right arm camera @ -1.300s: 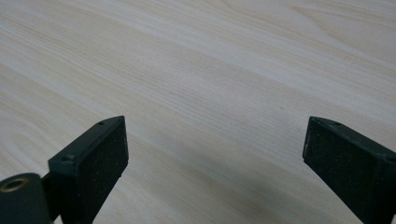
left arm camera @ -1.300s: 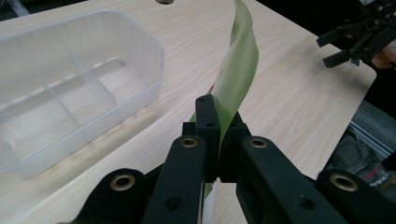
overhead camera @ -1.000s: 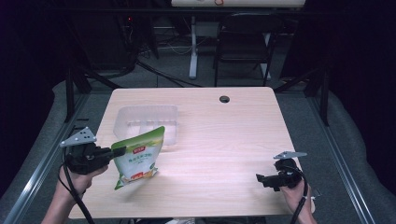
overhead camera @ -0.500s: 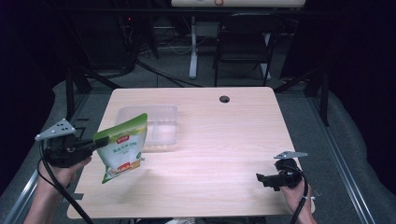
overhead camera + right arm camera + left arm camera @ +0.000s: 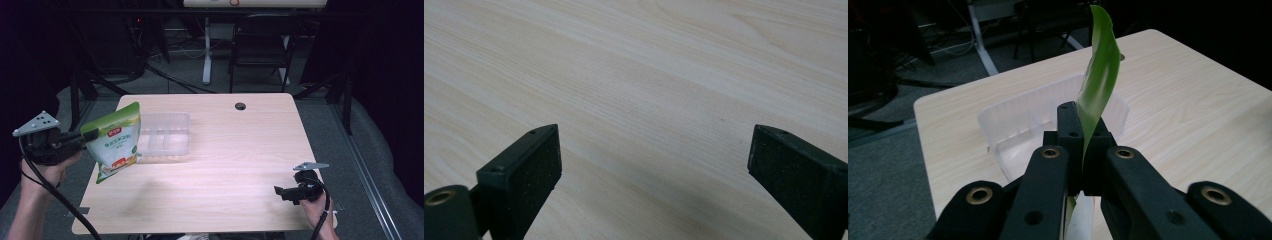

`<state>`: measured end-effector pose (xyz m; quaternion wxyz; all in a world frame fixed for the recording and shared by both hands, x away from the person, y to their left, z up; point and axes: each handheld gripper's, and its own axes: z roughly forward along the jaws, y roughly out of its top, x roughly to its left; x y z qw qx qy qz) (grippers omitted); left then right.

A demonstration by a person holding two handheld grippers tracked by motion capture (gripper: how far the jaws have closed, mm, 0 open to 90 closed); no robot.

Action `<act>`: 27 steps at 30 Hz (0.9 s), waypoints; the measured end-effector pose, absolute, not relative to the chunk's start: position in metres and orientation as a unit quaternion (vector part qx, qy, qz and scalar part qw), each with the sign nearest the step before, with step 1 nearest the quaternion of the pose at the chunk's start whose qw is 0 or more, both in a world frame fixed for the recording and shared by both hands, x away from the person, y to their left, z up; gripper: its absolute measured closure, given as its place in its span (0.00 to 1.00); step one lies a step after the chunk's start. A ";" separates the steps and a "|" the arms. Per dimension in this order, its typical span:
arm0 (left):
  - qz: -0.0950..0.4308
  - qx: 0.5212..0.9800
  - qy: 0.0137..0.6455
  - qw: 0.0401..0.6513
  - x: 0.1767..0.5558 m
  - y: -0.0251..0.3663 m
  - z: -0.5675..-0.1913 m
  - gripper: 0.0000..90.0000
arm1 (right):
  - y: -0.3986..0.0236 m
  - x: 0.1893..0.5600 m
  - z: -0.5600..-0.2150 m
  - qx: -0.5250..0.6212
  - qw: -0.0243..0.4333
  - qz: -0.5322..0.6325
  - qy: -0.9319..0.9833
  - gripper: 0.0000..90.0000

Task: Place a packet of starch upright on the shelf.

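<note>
At the frame's left, the left gripper (image 5: 82,140) was clamped on a green snack pouch's (image 5: 114,141) edge; dangling freely, it risked slipping. The right gripper (image 5: 278,191) gaped empty.

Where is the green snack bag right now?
In the high view, the green bag hangs at the table's left edge, pinched by the left gripper, beside the clear tray.

Light wooden table (image 5: 225,165), clear plastic tray (image 5: 165,137) resting near its left edge

Clear plastic tray (image 5: 165,137) on pale wooden table (image 5: 240,165); black chair (image 5: 260,47) behind.
</note>
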<state>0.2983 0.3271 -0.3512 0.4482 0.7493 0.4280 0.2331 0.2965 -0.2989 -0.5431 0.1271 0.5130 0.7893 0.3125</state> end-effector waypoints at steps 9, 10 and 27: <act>0.251 0.748 0.437 0.432 0.316 0.327 -0.347 1.00 | -0.300 0.297 -0.544 0.516 0.126 0.307 0.790 0.07; 0.253 0.746 0.440 0.432 0.318 0.326 -0.348 1.00 | -0.300 0.297 -0.544 0.516 0.127 0.310 0.788 0.07; 0.281 0.714 0.463 0.443 0.354 0.316 -0.343 1.00 | -0.300 0.297 -0.543 0.517 0.132 0.310 0.787 0.07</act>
